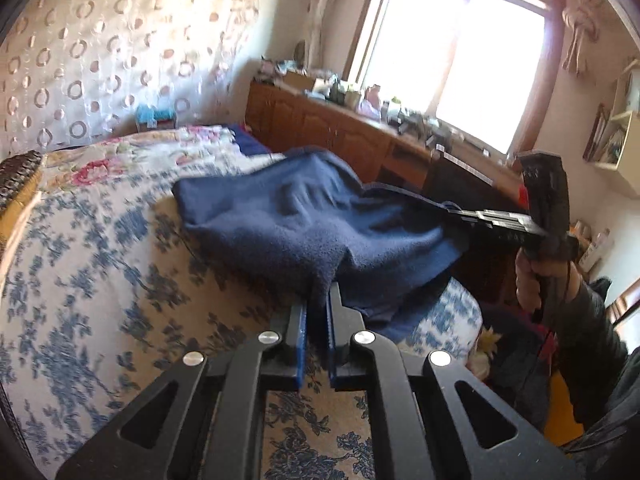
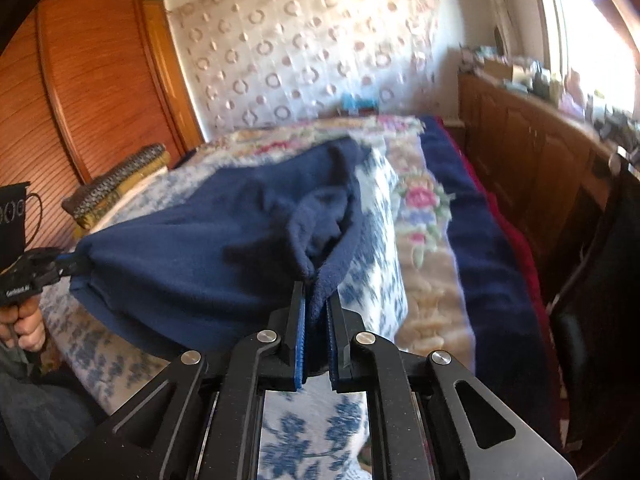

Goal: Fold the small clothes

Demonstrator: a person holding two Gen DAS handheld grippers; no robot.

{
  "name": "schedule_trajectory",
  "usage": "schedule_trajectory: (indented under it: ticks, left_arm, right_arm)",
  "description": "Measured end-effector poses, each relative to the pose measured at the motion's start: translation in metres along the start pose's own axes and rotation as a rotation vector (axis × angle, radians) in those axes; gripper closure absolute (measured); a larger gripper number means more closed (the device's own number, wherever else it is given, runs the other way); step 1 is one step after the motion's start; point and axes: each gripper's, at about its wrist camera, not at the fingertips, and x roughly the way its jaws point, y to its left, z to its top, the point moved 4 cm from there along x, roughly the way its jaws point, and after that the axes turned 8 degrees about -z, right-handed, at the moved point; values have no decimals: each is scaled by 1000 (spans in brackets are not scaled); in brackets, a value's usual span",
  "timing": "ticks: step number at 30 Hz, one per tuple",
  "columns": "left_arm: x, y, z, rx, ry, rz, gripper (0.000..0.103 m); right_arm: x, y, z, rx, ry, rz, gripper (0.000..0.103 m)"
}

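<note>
The navy fleece garment (image 1: 316, 216) hangs stretched between the 2 claws above the bed (image 1: 80, 264), lifted off the blue-and-white floral bedspread (image 2: 316, 436) along its near side. Its far portion sags down toward the bedspread, though blur makes it hard to tell where it touches.

The left claw (image 1: 318, 300) is clamped on a pinched edge of the fleece: in the left wrist view its 2 blue-padded fingers (image 1: 301, 344) stand close together with a fold of the fabric caught between their tips. In the right wrist view that same claw (image 2: 66, 266) shows at the left edge of the picture, gripping a corner of the garment, with the person's left hand (image 2: 24, 322) wrapped around its handle below.

The right claw (image 2: 318, 300) is likewise closed on the fleece, its fingers (image 2: 300, 344) holding a hem where the cloth opens into a rounded, tube-like mouth. From the left wrist view the right claw (image 1: 460, 212) reaches in from the right and bites the garment's far corner, with the right hand (image 1: 528, 280) beneath it.

A second floral cover in pink and beige (image 2: 424, 216) lies farther along the bed, and a dark blue blanket (image 2: 500, 288) runs down the bed's right edge. Folded textiles (image 2: 116, 184) are stacked at the bed's left edge beside a wooden wardrobe (image 2: 92, 80). A wooden cabinet (image 1: 340, 132) topped with clutter stands under the bright window (image 1: 452, 56).
</note>
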Motion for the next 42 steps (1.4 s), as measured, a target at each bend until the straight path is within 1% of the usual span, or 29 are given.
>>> schedule_trajectory:
  ticks: [2,5,7,10,11,14,18,20,22,23,24,25,27,28,29,30,31,32,33,35,37,39,42]
  left_arm:
    - [-10,7,9,-16,-27,-3,99]
    - [-12,26,25,-49,-43,2,99]
    - [-7,40,38,-69,-46,7,99]
    - [8,66,64,-76,-45,42,98]
    - [14,73,71,-77,-43,56,98]
    - [36,98,91,-80,-29,101,97]
    - [69,130,110,-96,4,141,95]
    - [84,147,117,-107,20,136,93]
    - [89,157,120,-116,20,125,90]
    - [89,159,122,-111,16,128,84]
    - [86,160,123,-103,8,144,81]
    - [83,164,123,-93,2,160,80]
    - [79,167,123,-93,-3,158,75]
    - [77,168,121,-96,-3,150,73]
    - [77,168,118,-94,8,143,69]
    - [80,167,114,-90,27,136,68]
    - [82,166,112,-88,38,133,68]
    - [86,165,109,-87,53,129,68]
    - [91,164,106,-90,68,123,67]
    - [102,165,101,-109,94,109,67]
    - [112,165,99,-115,108,110,67]
    - [122,168,103,-118,107,125,67]
    - [139,178,108,-132,121,153,67]
  right_arm:
    - [-10,8,7,-14,-25,19,97]
    - [-18,16,23,-8,-48,56,97]
    - [-14,20,40,-6,-65,60,97]
    - [1,22,70,12,-84,48,97]
    - [13,22,83,23,-83,41,97]
    - [40,19,106,39,-72,21,97]
    - [94,7,137,66,-33,-13,97]
    - [114,3,142,68,-8,-27,97]
    - [140,-3,147,71,25,-48,97]
    - [147,-4,146,72,35,-52,97]
    - [157,-6,146,76,50,-60,97]
    - [164,-8,146,77,61,-66,97]
    - [175,-12,145,71,70,-95,95]
    - [179,-12,144,69,70,-111,91]
    - [181,-13,145,69,70,-123,83]
    - [180,-16,145,64,59,-158,72]
    - [177,-18,146,60,42,-188,66]
    - [171,-21,147,61,19,-210,56]
    - [165,-24,147,66,-2,-215,50]
    - [154,-24,146,64,-18,-206,46]
    - [142,-18,142,43,-40,-181,44]
    - [132,-8,139,9,-61,-150,36]
    - [133,9,135,-50,-57,-100,29]
